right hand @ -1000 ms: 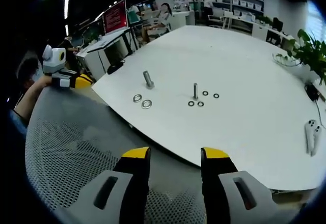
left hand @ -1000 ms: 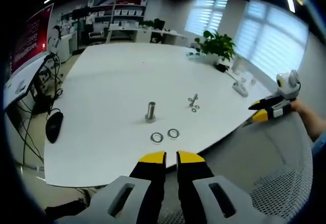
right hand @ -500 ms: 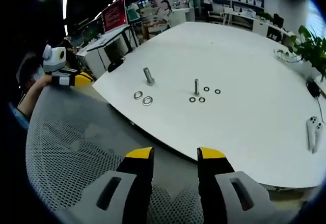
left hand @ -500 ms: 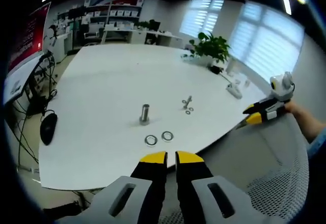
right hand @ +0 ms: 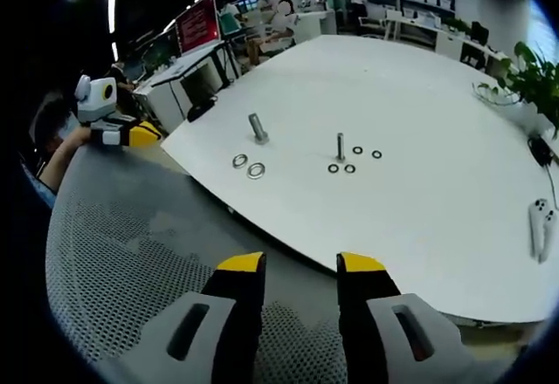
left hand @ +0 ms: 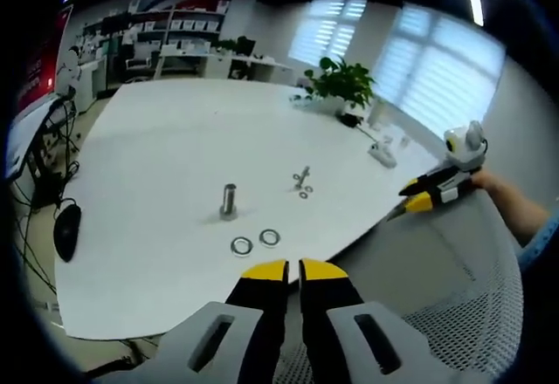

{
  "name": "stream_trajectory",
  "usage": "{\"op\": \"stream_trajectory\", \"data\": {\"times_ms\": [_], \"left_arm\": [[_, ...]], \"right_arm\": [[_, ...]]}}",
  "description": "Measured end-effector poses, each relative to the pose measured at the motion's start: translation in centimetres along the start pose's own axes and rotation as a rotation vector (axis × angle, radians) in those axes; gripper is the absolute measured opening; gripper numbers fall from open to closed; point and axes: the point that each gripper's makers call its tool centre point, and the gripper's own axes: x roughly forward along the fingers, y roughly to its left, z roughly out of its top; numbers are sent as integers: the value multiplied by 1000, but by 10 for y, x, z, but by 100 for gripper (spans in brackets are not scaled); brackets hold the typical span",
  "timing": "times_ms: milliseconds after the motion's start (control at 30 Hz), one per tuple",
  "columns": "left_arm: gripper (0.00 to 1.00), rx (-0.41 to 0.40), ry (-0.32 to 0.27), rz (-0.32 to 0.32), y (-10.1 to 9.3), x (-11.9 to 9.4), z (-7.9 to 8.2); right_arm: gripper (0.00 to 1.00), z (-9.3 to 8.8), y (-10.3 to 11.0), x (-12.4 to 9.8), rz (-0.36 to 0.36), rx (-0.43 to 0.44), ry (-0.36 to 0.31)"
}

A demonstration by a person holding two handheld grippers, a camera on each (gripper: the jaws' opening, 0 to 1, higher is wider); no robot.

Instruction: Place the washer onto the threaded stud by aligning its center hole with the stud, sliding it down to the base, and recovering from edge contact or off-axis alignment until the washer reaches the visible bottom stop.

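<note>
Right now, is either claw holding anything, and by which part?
Nothing is held. The left claw is shut and empty; the right claw is open, off the table.

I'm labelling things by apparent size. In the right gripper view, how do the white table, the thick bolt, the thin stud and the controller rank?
1. White table
2. Controller
3. Thick bolt and thin stud: similar height, bolt wider, so too close to rank firmly.

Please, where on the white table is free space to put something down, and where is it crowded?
The table is bare on the far half, between the thin stud and the plant, and near the edge right of the small washers. It is crowded around the thick stud with its two large washers, and around the thin stud.
</note>
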Motion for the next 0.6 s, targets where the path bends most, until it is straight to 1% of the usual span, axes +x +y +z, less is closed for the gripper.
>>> {"op": "stream_trajectory", "data": {"times_ms": [200,300,400,467,533,600], "left_arm": [[2,-17,-15,22,4,-1,2],[2,-32,-11,45,7,-2,0],[2,-40,-13,66,10,-2,0],[2,-66,1,92,14,-3,-3],[2,-78,0,111,17,-4,-3],[3,-76,-7,123,19,-5,-2]], "right_arm": [[35,-1,5,1,29,-17,11],[35,-2,5,1,27,-19,19],[35,-4,8,1,46,-31,31],[35,-6,12,1,70,-38,43],[35,-5,16,1,97,-57,42],[35,-5,27,1,172,-80,45]]}}
